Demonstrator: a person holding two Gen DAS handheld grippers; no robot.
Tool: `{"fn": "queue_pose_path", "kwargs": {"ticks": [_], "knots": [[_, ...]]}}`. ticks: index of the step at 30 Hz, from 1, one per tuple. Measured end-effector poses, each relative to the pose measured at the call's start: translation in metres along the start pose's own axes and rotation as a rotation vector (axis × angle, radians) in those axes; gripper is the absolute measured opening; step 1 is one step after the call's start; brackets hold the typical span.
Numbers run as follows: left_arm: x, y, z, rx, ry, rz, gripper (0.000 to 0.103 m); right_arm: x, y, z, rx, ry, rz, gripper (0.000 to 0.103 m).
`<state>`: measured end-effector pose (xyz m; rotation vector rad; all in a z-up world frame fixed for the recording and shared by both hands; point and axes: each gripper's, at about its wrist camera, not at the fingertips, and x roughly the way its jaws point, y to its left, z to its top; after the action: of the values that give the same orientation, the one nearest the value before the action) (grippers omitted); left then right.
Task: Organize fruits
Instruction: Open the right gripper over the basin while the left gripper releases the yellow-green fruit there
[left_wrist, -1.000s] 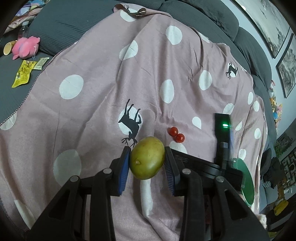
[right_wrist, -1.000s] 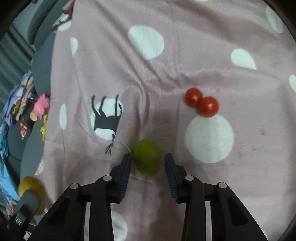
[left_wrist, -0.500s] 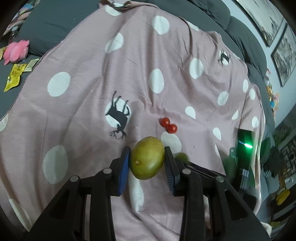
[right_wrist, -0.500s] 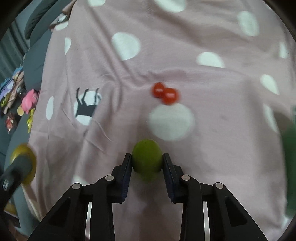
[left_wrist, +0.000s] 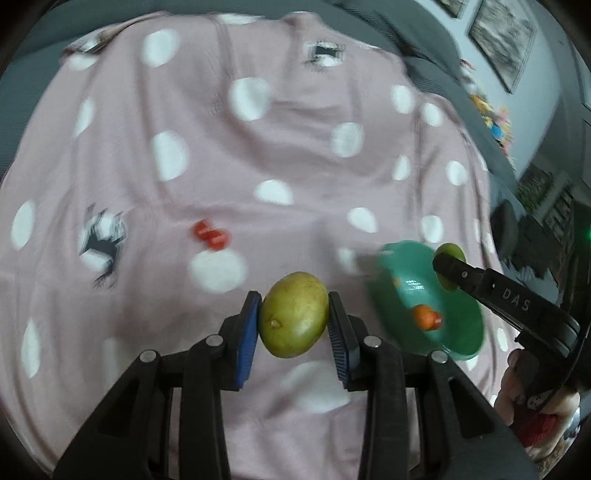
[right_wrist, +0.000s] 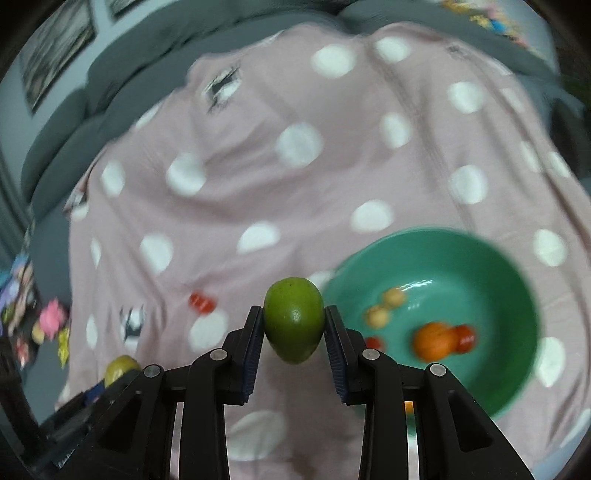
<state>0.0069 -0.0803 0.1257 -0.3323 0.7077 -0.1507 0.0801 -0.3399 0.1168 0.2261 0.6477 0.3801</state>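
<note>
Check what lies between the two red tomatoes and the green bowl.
Bare pink blanket; in the right wrist view only the held lime crosses between tomatoes and bowl.

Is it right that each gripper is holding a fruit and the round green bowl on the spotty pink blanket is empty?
Nearly. The round green bowl is not empty: the right wrist view shows an orange fruit and a few small red and pale fruits inside it. The rest holds: the left gripper clamps a yellow-green fruit, the right gripper clamps a green fruit, and the bowl sits on the spotty pink blanket.
</note>
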Motion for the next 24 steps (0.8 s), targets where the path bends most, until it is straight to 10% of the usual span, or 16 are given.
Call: {"fn": "queue_pose_path", "kwargs": {"ticks": [14, 19, 24], "knots": [[0.090, -0.134, 0.000, 0.231, 0.152, -0.181, 0.036, 0.000, -0.101, 0.006, 0.218, 0.038, -0.143, 0.035], [0.103, -0.125, -0.002, 0.219, 0.204, -0.192, 0.038, 0.007, -0.108, 0.000, 0.212, 0.094, -0.188, 0.060], [0.079, -0.071, 0.022, 0.139, 0.130, -0.131, 0.058, -0.008, -0.088, 0.004, 0.181, -0.006, -0.145, 0.061]]}}
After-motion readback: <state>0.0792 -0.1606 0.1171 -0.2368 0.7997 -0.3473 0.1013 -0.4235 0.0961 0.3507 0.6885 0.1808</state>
